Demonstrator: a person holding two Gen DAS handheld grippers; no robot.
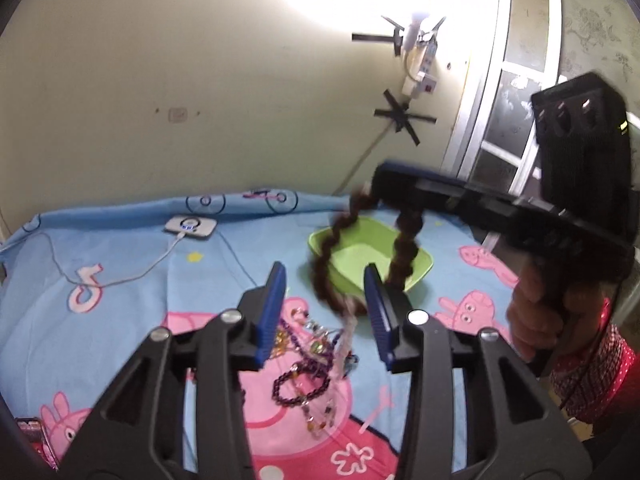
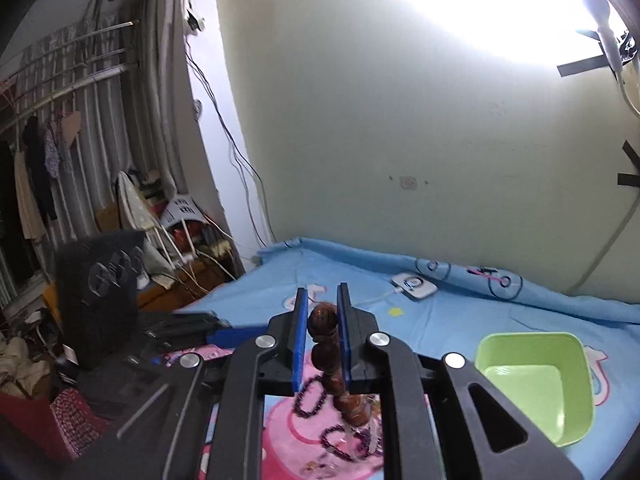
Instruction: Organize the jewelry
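A blue cartoon-pig bedsheet (image 1: 132,264) covers the bed. A small white device (image 1: 191,227) with a cable lies near the wall. Clothes (image 2: 36,168) hang on a rail beside grey curtains.

Counted: one green bowl (image 1: 370,254) at 12 o'clock, one brown bead string (image 2: 326,344), two purple bracelets (image 2: 310,398), one power bank (image 1: 191,227) at 10 o'clock.
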